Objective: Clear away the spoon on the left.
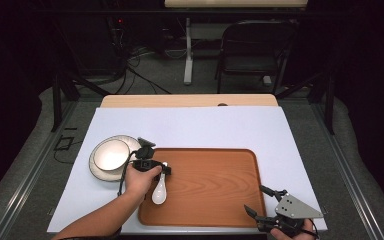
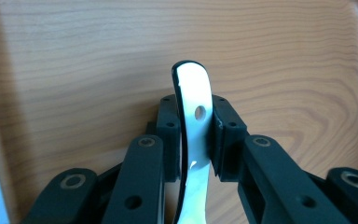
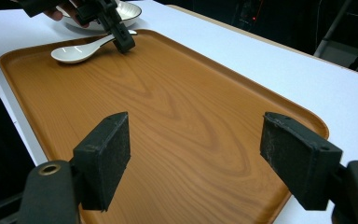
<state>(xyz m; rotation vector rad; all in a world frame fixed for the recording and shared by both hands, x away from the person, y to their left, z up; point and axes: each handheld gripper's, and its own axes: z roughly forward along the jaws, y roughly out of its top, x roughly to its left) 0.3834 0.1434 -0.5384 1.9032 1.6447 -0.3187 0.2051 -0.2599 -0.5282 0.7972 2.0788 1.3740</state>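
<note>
Near the left edge of the white surface (image 1: 205,127), a white bowl (image 1: 111,154) is sitting on a plate (image 1: 98,170). Just beside it, the left gripper (image 1: 150,162) is clamping its jaws on the handle of a white spoon (image 1: 159,190), whose scoop is lying at the left end of the wooden tray (image 1: 215,185). By the tray's near right corner, the right gripper (image 1: 266,200) is hovering with jaws spread wide, gripping nothing.
</note>
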